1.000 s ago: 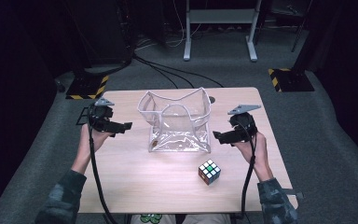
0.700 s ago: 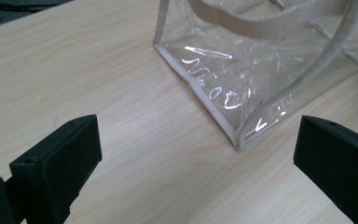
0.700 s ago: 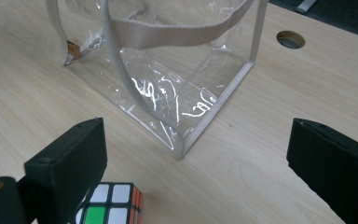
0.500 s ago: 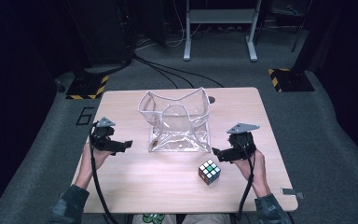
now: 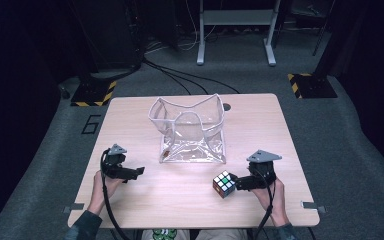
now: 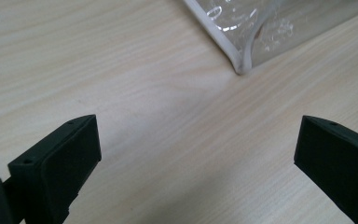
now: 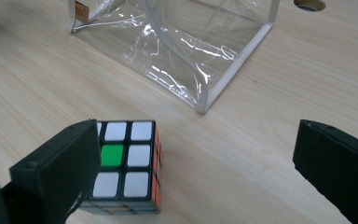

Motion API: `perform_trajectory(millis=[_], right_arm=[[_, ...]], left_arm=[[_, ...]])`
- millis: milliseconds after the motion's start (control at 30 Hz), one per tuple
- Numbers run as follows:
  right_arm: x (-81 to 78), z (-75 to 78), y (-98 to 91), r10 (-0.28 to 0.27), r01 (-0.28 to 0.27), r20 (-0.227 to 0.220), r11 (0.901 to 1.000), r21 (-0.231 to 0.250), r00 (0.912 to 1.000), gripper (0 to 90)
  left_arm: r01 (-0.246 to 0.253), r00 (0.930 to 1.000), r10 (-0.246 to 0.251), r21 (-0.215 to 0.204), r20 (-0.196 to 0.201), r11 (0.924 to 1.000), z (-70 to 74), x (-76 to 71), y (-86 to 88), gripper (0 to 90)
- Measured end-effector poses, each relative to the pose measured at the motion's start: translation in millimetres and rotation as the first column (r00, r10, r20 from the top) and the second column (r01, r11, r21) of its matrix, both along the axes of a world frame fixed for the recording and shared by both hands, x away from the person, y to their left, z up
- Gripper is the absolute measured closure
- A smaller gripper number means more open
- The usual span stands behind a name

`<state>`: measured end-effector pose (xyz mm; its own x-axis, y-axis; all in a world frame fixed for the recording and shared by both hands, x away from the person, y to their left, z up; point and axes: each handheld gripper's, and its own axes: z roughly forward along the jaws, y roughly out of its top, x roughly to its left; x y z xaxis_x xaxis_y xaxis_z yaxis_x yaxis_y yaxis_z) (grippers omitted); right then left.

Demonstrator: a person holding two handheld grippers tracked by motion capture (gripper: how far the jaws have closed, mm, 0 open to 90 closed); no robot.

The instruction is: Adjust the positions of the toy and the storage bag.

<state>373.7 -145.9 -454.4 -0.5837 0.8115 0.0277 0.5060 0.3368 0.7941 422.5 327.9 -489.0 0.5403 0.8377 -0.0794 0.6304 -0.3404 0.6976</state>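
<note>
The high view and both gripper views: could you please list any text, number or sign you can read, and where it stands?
"6": a black outlined digit on the grey floor left of the table.
Small brown tag at the clear bag's corner: too small to read.
Cube: no lettering.

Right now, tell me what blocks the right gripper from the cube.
Nothing visible does. The right gripper is open, and the cube sits on bare table close by its left jaw, partly behind it. The clear bag stands farther off.
</note>
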Motion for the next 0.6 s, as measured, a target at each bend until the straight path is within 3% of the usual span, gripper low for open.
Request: perform_trajectory(millis=[167, 367, 467, 600], right_arm=[[-14.1, -26.1, -8.3, -0.010, 0.010, 0.000, 0.9985, 0.053, 0.9999, 0.0], [-26.2, -60.6, -24.2, -0.035, 0.035, -0.010, 0.9948, 0.095, 0.9994, 0.0], [-27.4, -68.8, -27.8, -0.060, 0.063, -0.035, 0.9947, 0.082, 0.9976, 0.0], [-27.7, -68.9, -29.4, -0.061, 0.063, -0.027, 0.9938, 0.091, 0.9978, 0.0]], left_arm=[[-0.008, 1.0000, 0.008, 0.019, 0.004, 0.9998, -16.8, -10.8, -0.7, 0.3], [-0.022, 0.9997, 0.022, 0.007, 0.009, 0.9997, -32.9, -18.8, 3.6, 0.3], [-0.038, 0.9990, 0.038, 0.000, 0.023, 0.9993, -39.1, -21.9, 4.2, 0.2], [-0.051, 0.9977, 0.051, 0.006, 0.045, 0.9987, -41.5, -25.7, 4.6, 0.3]])
